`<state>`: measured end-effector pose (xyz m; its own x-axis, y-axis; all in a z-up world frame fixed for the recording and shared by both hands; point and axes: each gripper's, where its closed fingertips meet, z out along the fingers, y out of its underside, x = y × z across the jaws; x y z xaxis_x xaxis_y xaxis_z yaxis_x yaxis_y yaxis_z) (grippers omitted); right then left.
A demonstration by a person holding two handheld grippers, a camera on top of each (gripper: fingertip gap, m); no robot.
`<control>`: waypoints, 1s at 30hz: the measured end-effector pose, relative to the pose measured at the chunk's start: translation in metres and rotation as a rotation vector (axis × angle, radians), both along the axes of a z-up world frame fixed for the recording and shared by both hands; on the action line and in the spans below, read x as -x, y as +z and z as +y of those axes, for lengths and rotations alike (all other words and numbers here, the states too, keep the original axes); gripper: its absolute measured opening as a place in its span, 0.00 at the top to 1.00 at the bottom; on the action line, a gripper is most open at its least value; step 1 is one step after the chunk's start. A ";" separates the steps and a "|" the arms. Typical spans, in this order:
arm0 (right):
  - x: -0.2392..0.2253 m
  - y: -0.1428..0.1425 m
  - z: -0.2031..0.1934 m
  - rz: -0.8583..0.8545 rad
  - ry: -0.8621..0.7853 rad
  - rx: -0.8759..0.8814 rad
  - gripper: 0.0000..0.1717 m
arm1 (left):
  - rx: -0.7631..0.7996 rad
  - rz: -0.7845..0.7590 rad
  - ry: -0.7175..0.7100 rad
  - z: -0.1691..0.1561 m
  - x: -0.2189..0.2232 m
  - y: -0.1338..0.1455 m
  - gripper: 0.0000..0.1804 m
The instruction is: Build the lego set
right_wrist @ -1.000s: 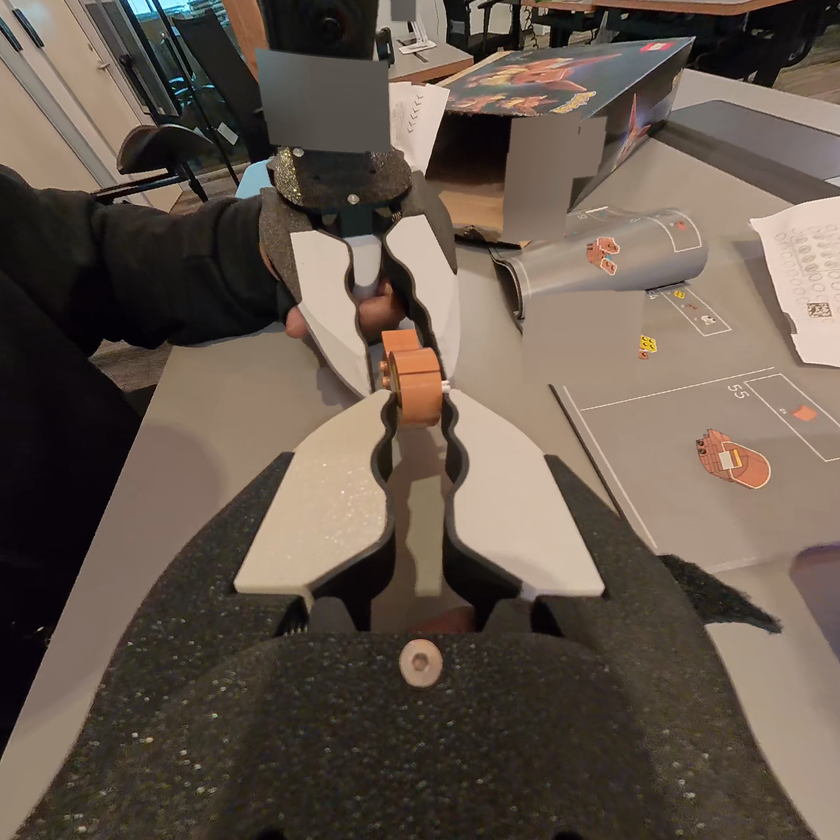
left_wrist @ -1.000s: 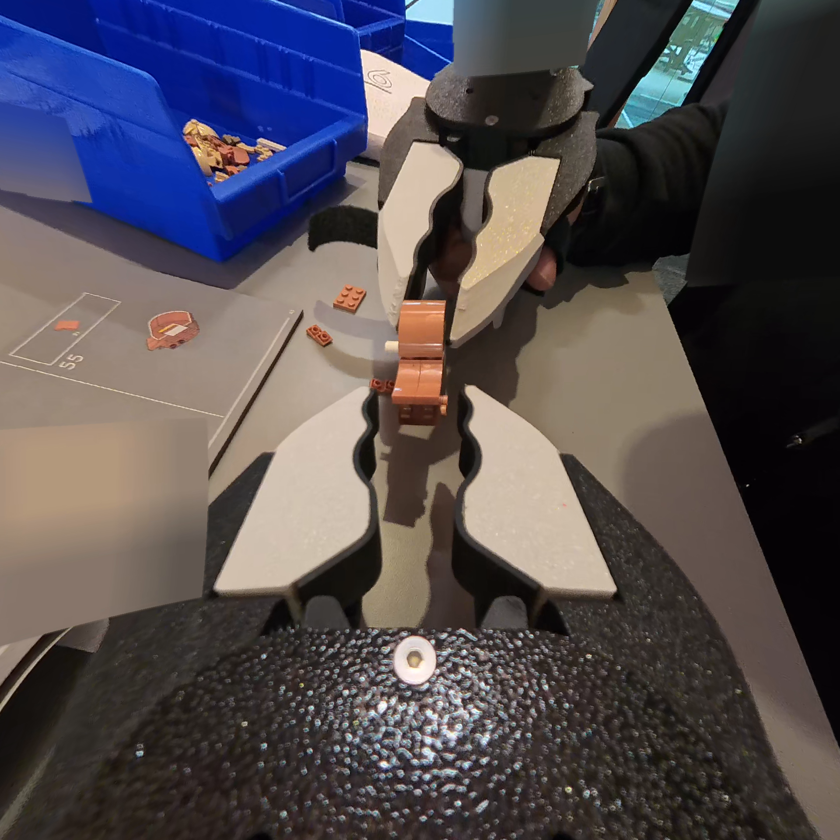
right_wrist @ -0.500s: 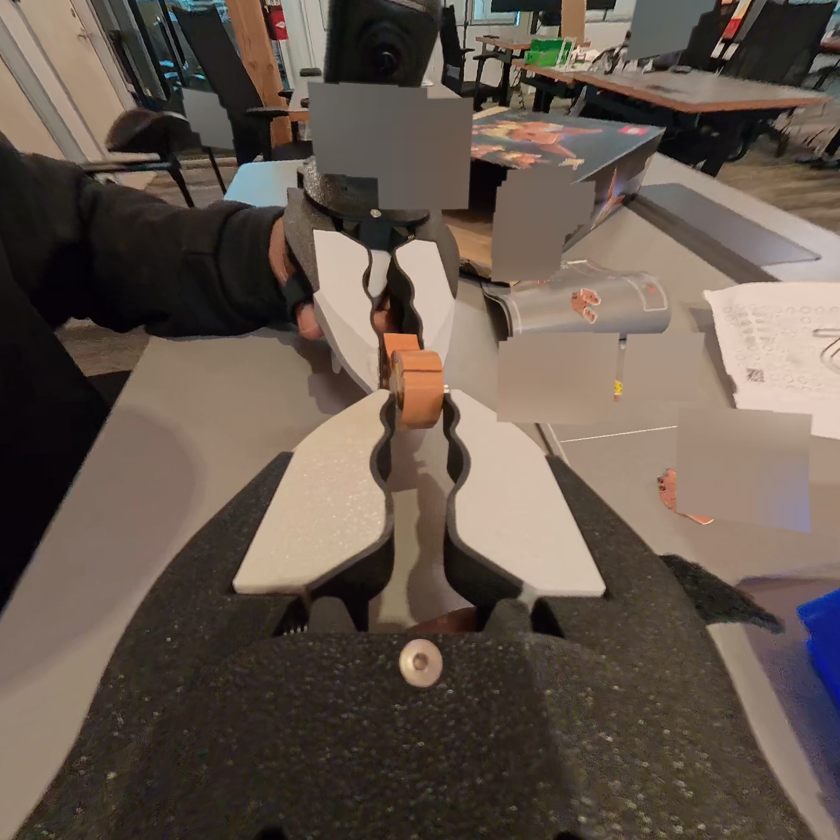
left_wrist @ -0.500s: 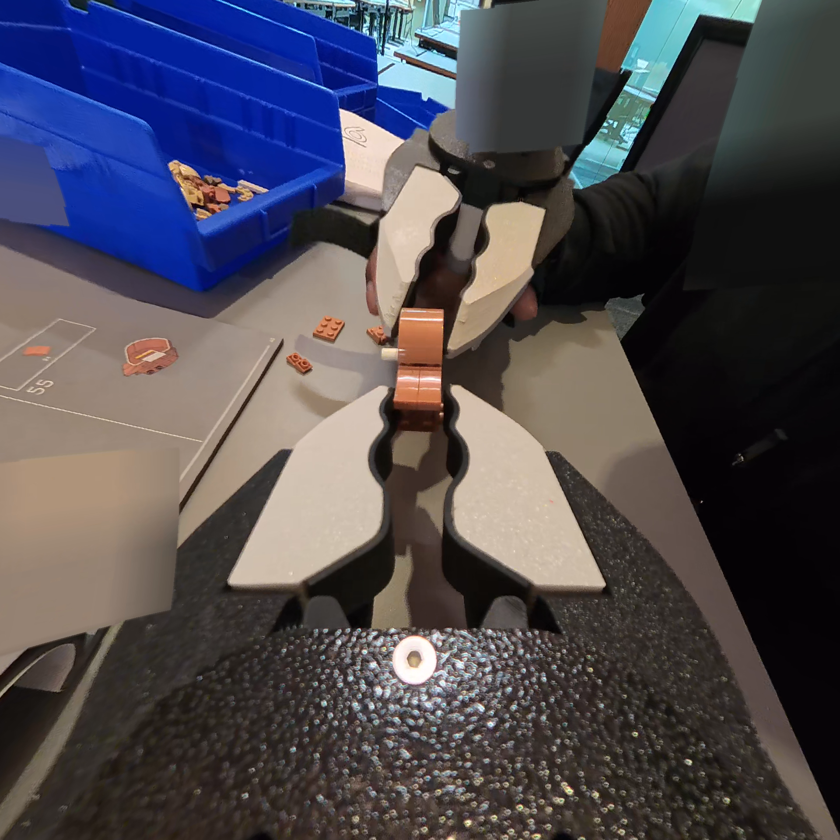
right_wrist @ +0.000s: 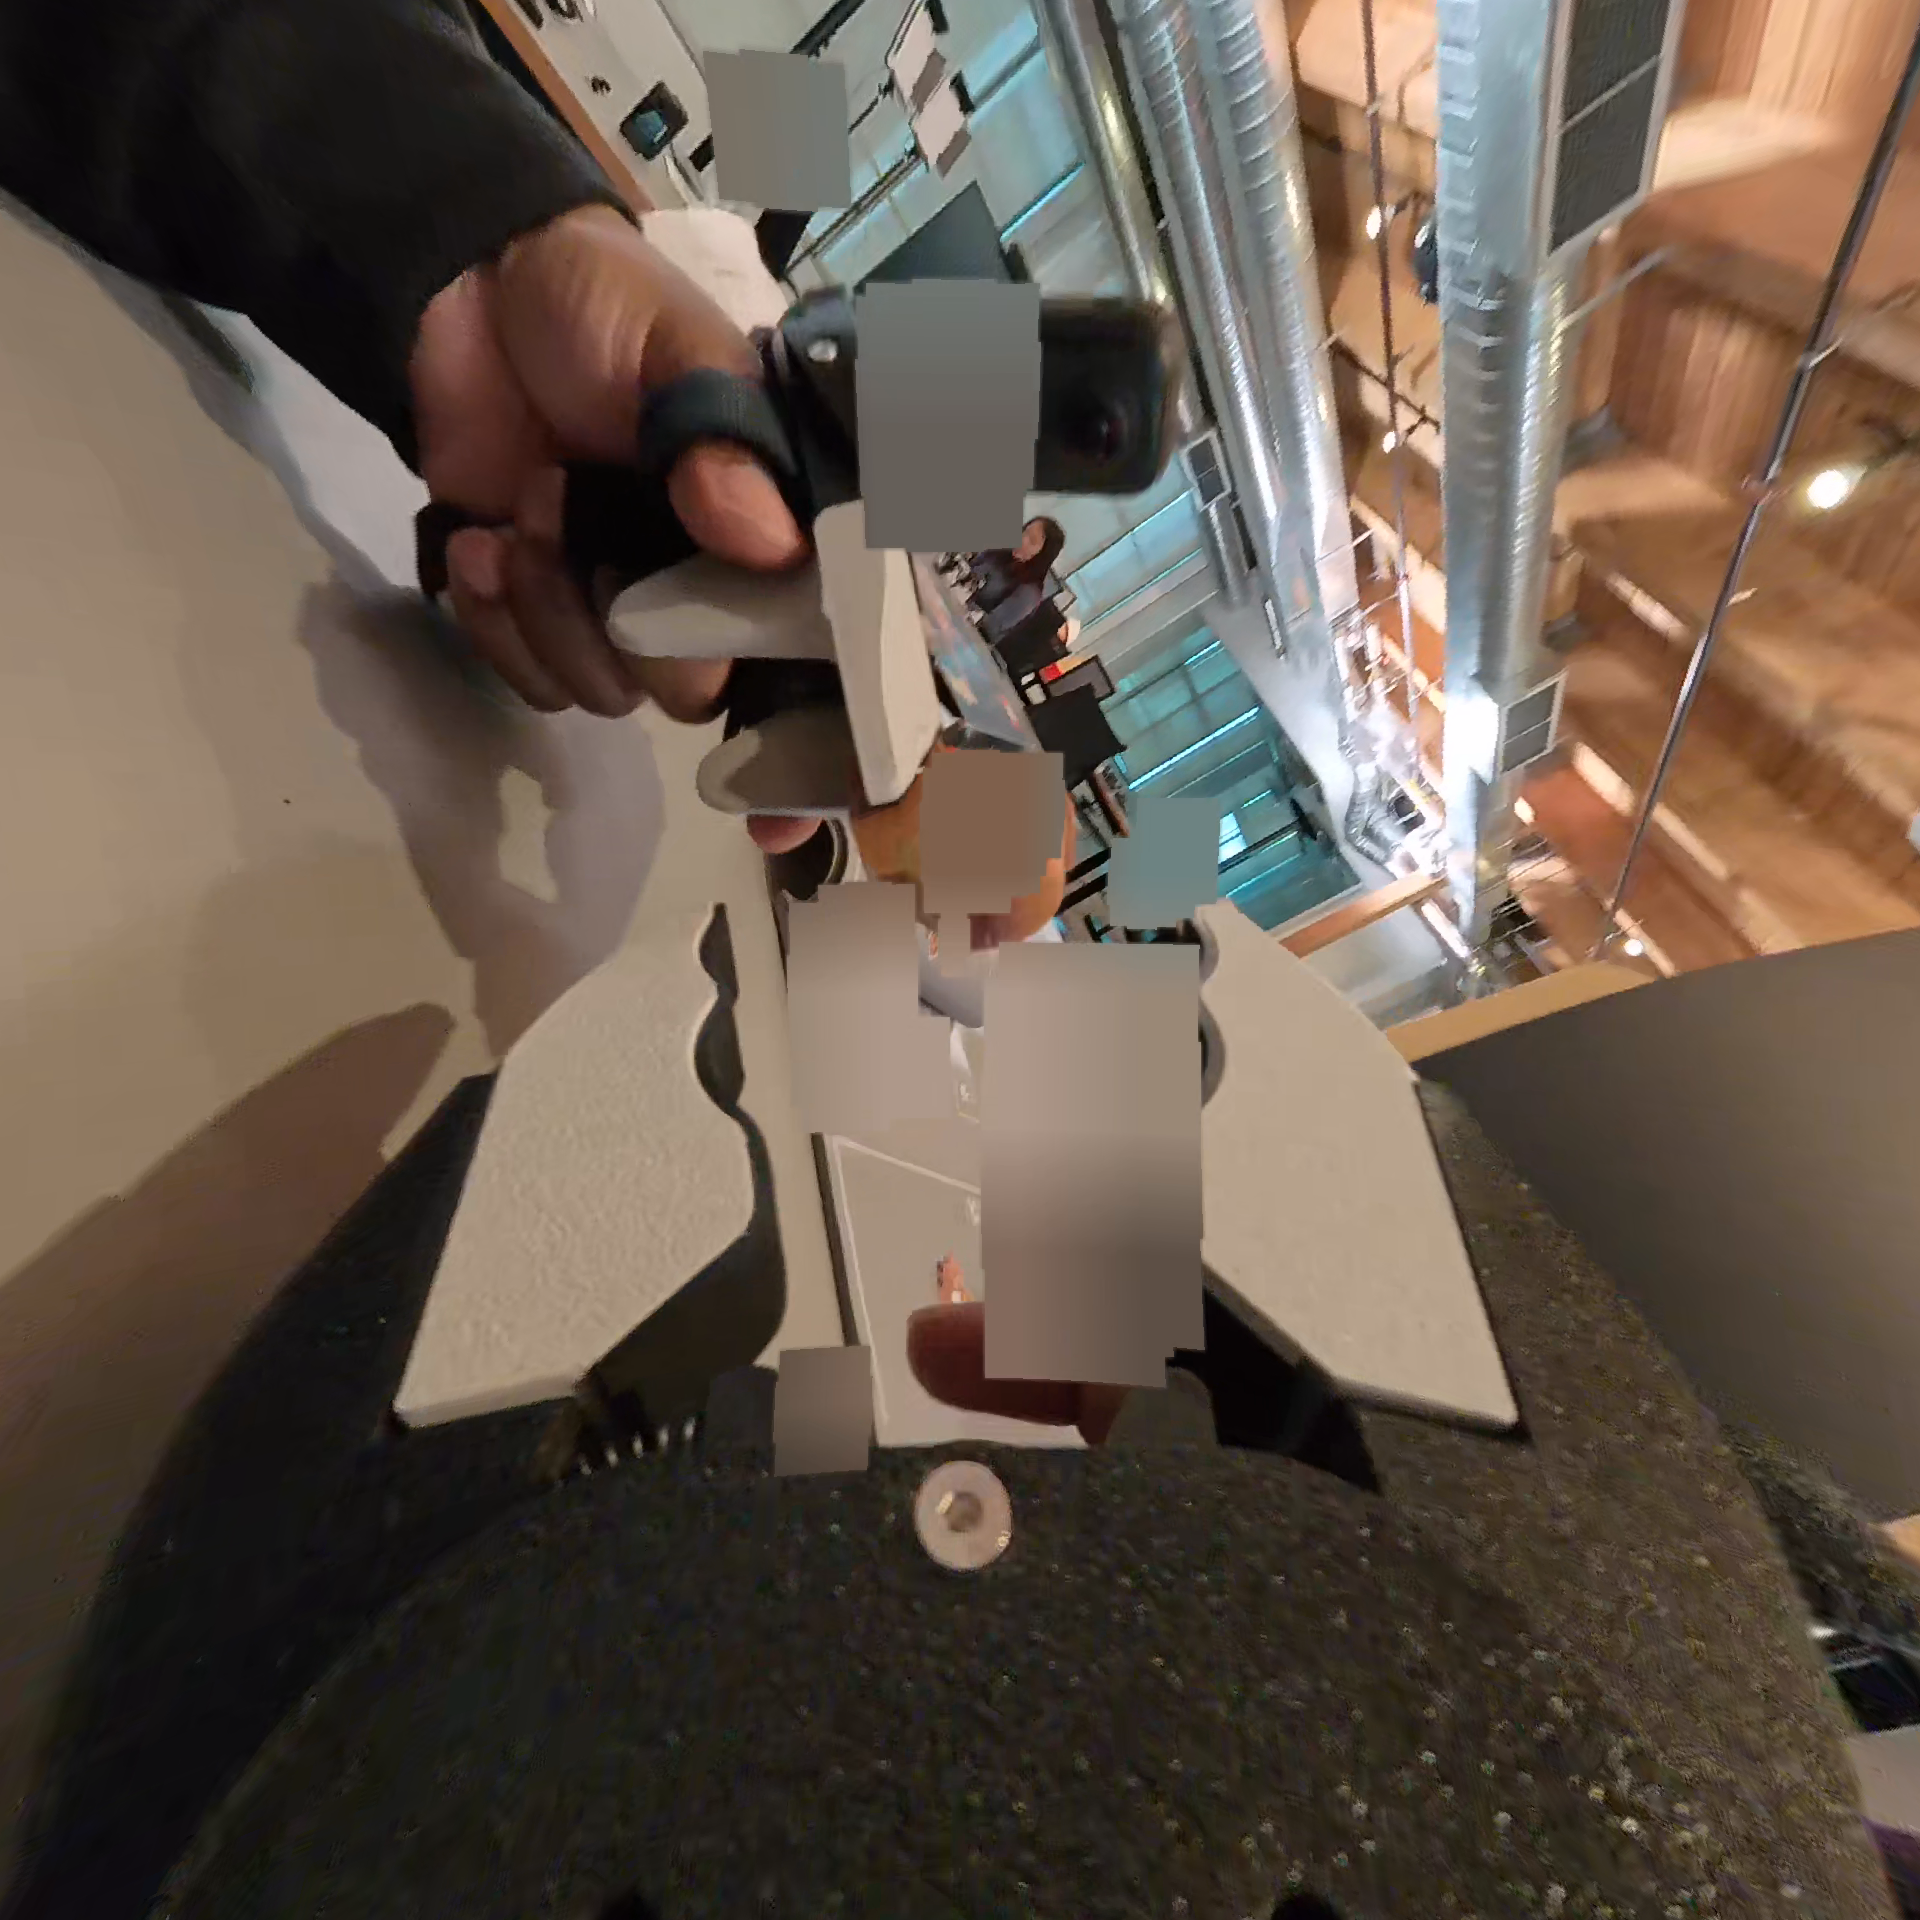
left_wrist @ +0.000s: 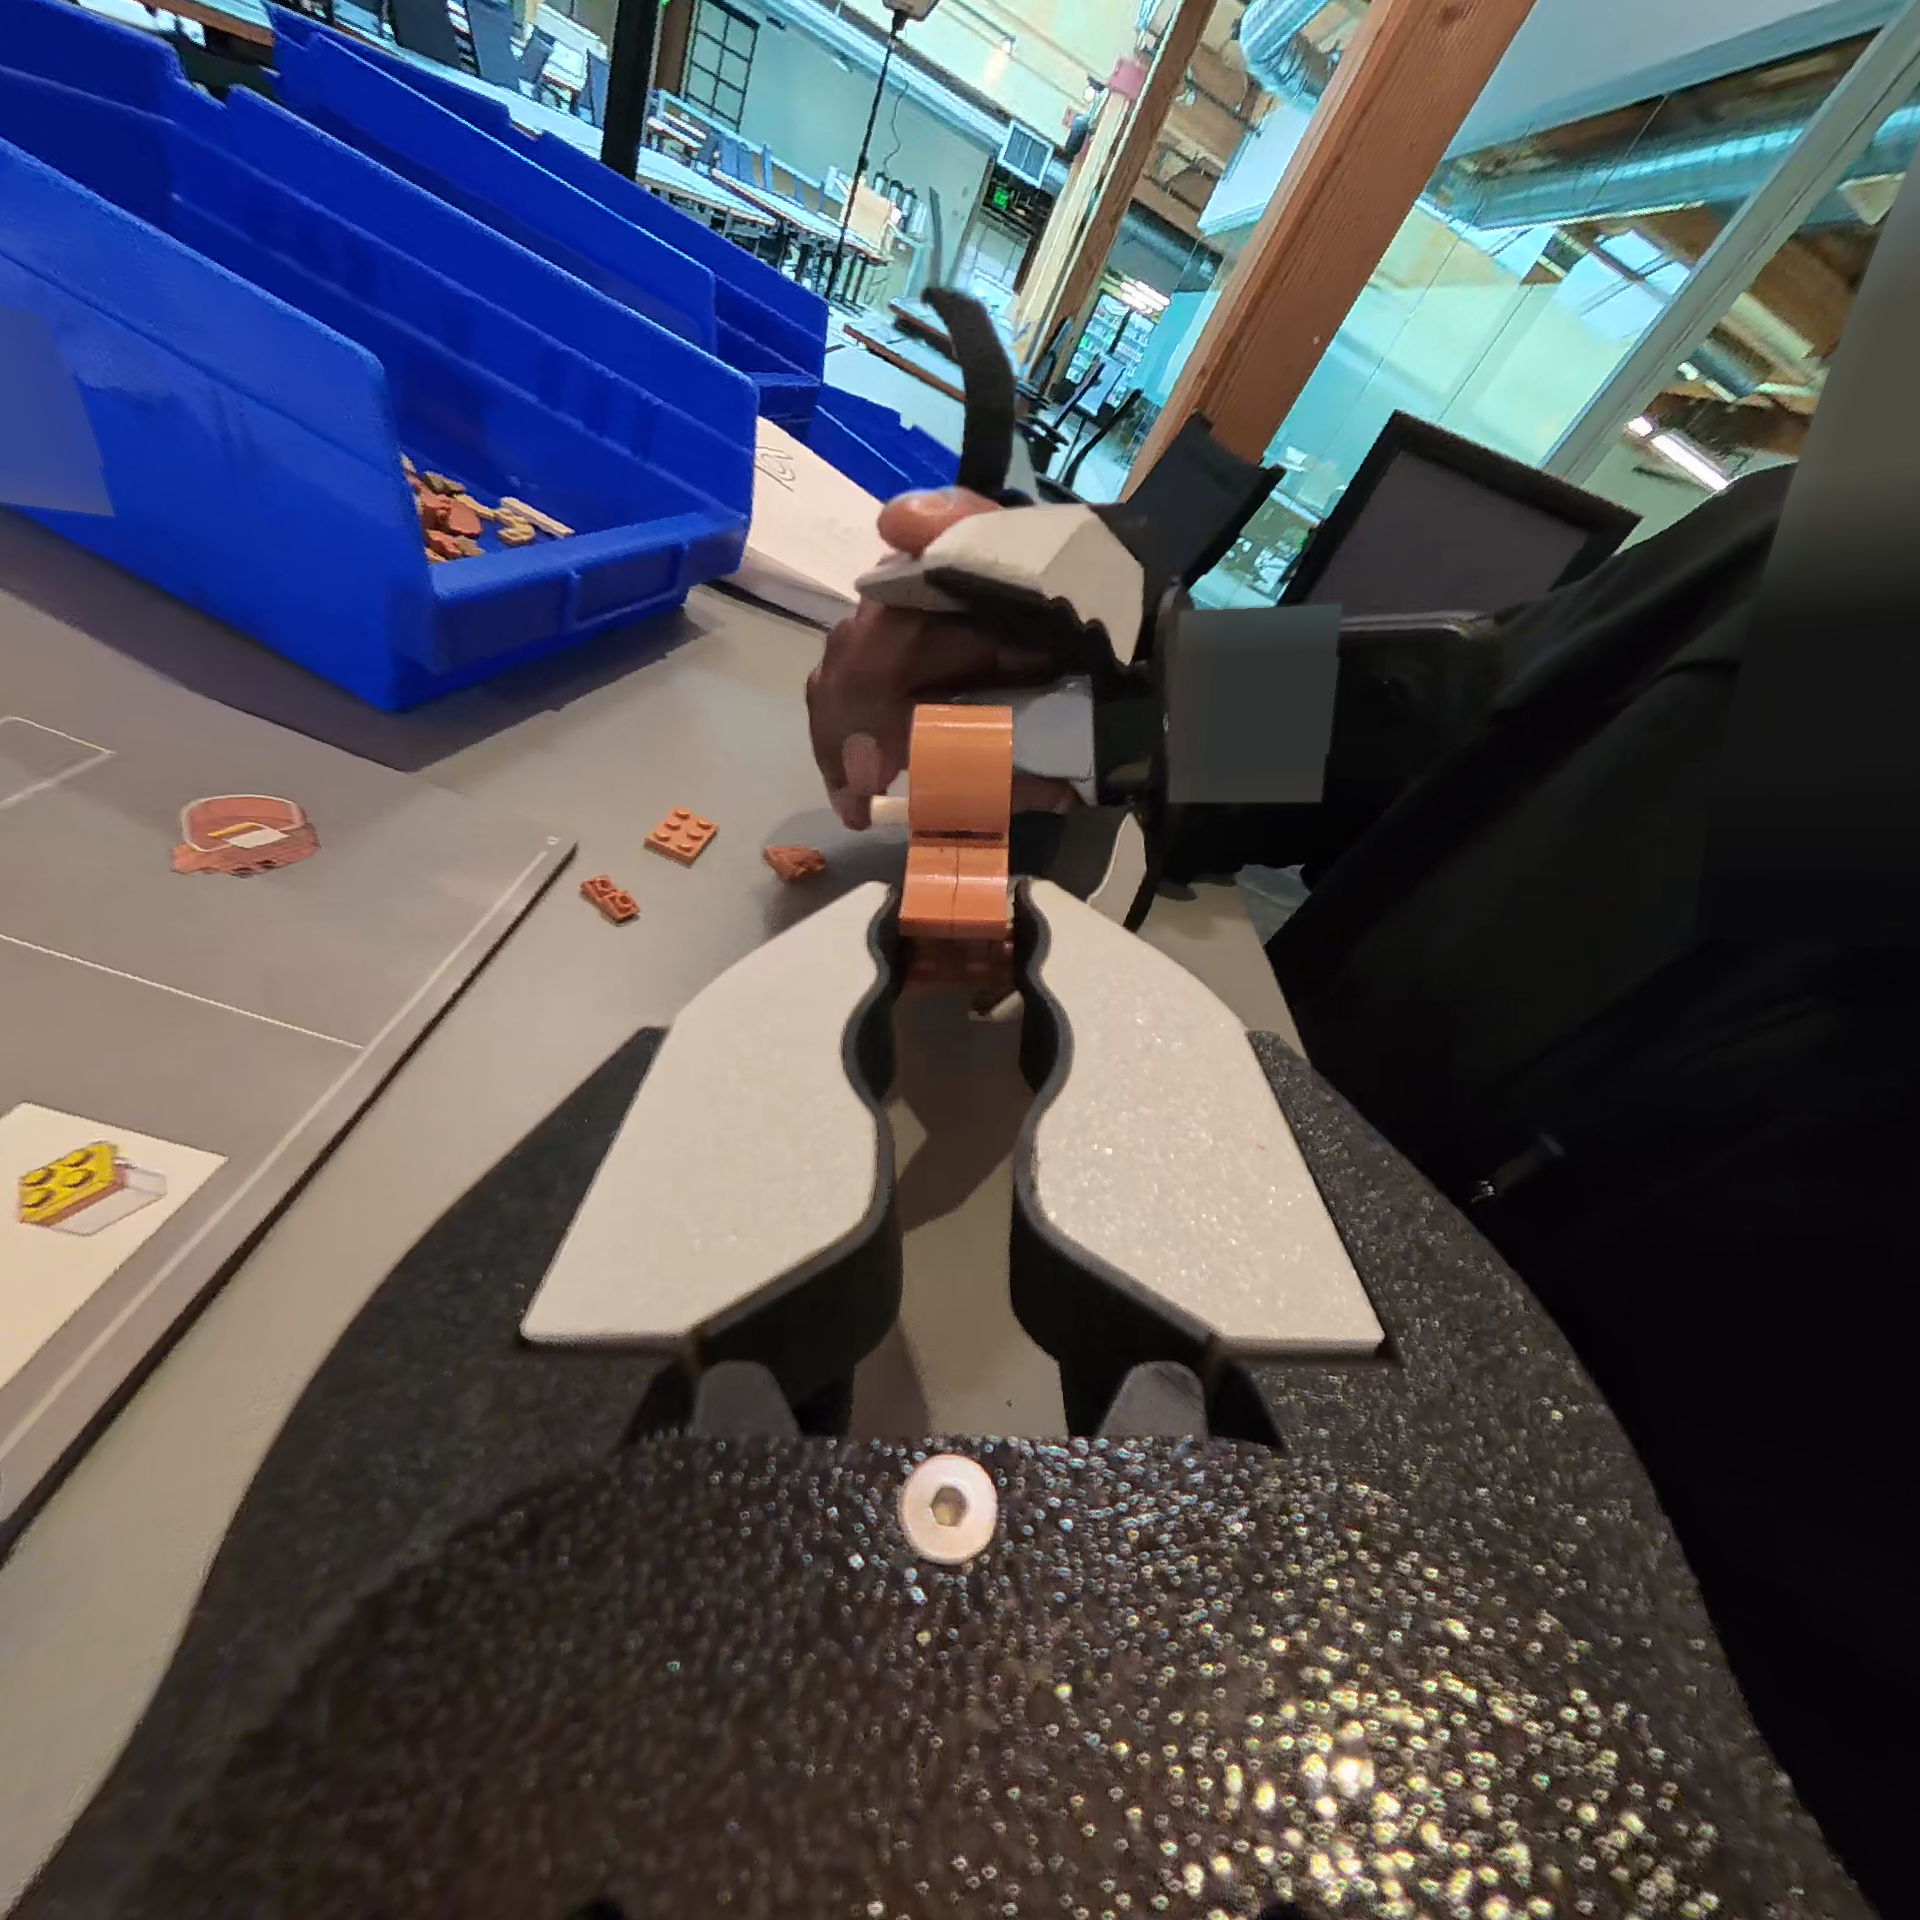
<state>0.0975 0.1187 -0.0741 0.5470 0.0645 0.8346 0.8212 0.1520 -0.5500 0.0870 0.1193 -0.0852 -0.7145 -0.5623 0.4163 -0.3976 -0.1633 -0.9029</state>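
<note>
Centrally, left claw (left_wrist: 954,935) clamped on the base of an orange-brown brick assembly (left_wrist: 958,821), long axis upright, rounded end up, above the desk (left_wrist: 499,997). Right claw (right_wrist: 961,935) spread wide, tilted sideways; loose bricks (left_wrist: 681,834) beyond.

Brown brick assembly (left_wrist: 956,831), held upright above the grey tabletop (left_wrist: 727,1039).
Rounded orange-brown bricks stacked in two tiers, a small cream peg projecting toward 9 o'clock; its darker studded base is clamped between the pale fingers (left_wrist: 790,1039) of the left gripper (left_wrist: 954,935), at 12 o'clock from the wrist.
</note>
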 end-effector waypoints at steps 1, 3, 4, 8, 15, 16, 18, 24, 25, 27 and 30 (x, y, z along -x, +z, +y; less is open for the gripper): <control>0.002 0.002 0.000 -0.009 0.002 -0.016 0.51 | 0.007 0.007 -0.009 -0.002 0.001 0.000 0.90; 0.003 0.005 0.001 -0.013 0.000 -0.034 0.49 | 0.020 0.018 -0.026 -0.005 0.002 -0.001 0.90; 0.004 0.005 0.002 -0.008 0.003 -0.036 0.49 | 0.028 0.022 -0.036 -0.008 0.003 -0.001 0.90; 0.007 0.001 0.003 -0.014 0.005 -0.024 0.52 | 0.039 0.040 -0.056 -0.013 0.004 -0.004 0.90; 0.010 -0.006 0.004 -0.005 0.001 0.010 0.62 | 0.069 0.050 -0.067 -0.015 0.004 -0.003 0.90; 0.010 -0.008 0.005 -0.004 -0.001 0.019 0.66 | 0.079 0.057 -0.069 -0.015 0.004 -0.003 0.90; 0.010 -0.008 0.005 -0.007 -0.008 0.016 0.68 | 0.099 0.076 -0.076 -0.016 0.005 -0.004 0.90; 0.006 -0.002 0.004 0.012 -0.029 -0.002 0.67 | 0.111 0.117 -0.097 -0.020 0.006 -0.007 0.90; 0.006 -0.002 0.004 0.011 -0.028 -0.002 0.67 | 0.108 0.117 -0.099 -0.020 0.006 -0.008 0.90; 0.007 -0.004 0.005 0.003 -0.025 0.005 0.68 | 0.102 0.122 -0.095 -0.020 0.005 -0.009 0.90; 0.007 -0.006 0.004 -0.003 -0.025 0.024 0.68 | 0.074 0.130 -0.093 -0.019 0.006 -0.012 0.90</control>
<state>0.0903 0.1229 -0.0804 0.5465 0.0707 0.8344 0.8260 0.1188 -0.5511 0.0812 0.0999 -0.0973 -0.6993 -0.4610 0.5463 -0.5267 -0.1843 -0.8298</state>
